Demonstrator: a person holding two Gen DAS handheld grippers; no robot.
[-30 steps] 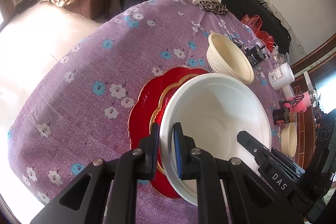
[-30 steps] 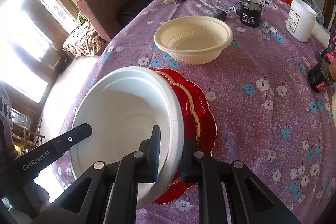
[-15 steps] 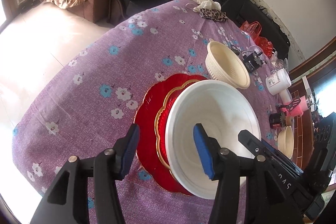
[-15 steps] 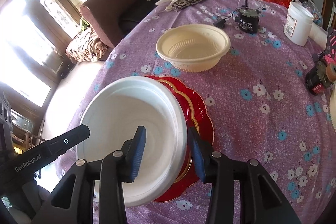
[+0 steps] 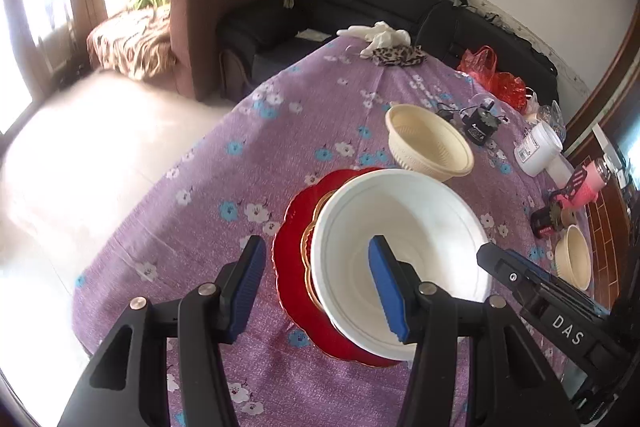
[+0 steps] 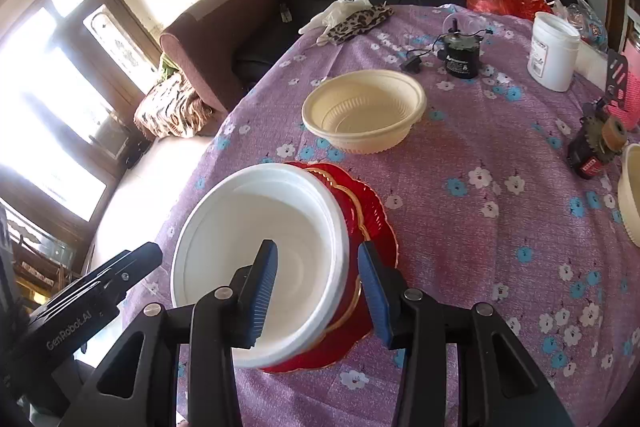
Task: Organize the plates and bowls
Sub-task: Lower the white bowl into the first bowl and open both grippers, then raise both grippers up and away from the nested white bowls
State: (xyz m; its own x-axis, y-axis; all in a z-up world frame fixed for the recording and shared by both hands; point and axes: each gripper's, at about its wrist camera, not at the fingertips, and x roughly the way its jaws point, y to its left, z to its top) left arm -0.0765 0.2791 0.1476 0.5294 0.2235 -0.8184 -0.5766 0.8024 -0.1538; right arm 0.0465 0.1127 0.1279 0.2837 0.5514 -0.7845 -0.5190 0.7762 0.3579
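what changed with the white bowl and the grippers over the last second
Both grippers let go: the left gripper and right gripper, clamped on the white bowl's rim before, now stand open and have pulled back. The bowl stays on the red plates; the cream bowl hasn't moved.

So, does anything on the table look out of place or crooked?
Yes. The white bowl sits off-centre on the red plate, overhanging its rim toward the window side. Also, a leopard-print cloth and a small motor lie among the dishes.
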